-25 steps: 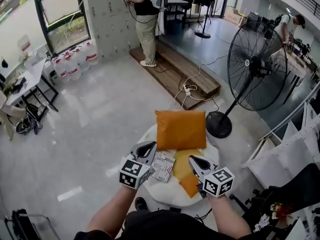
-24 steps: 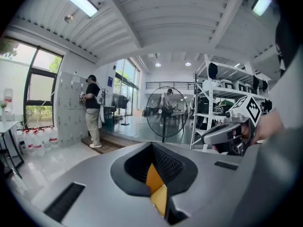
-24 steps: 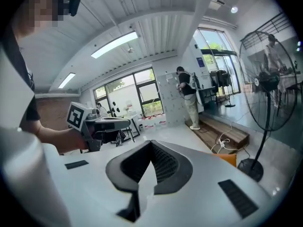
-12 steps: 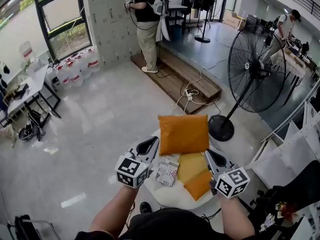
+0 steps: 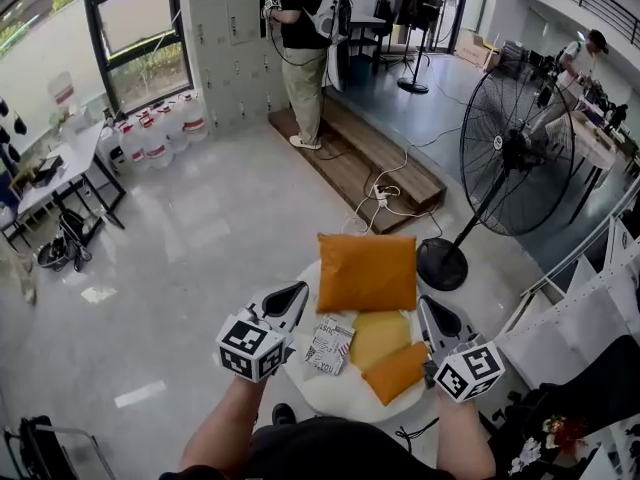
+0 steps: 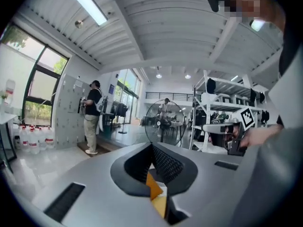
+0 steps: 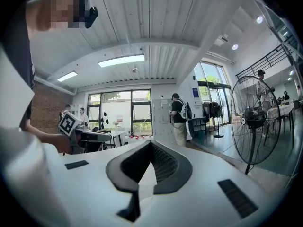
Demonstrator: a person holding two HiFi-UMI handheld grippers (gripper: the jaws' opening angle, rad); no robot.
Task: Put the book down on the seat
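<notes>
Book [image 5: 329, 347] seen lying flat on round white seat [image 5: 335, 395], touching yellow cushion [image 5: 378, 334], near large orange cushion [image 5: 367, 271]. Left tool [image 5: 296, 292] held just left of book, jaws closed, nothing gripped. Right tool [image 5: 431, 305] held at seat's right side, jaws likewise closed, empty.

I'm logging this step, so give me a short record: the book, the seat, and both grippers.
book: lies on the seat, left of the yellow pad, held by neither gripper
seat: round, white; also bears a large orange cushion at the back and a smaller orange pad
left gripper: shut, empty, by the seat's left edge
right gripper: shut, empty, by the seat's right edge
task: book looks set down
</notes>
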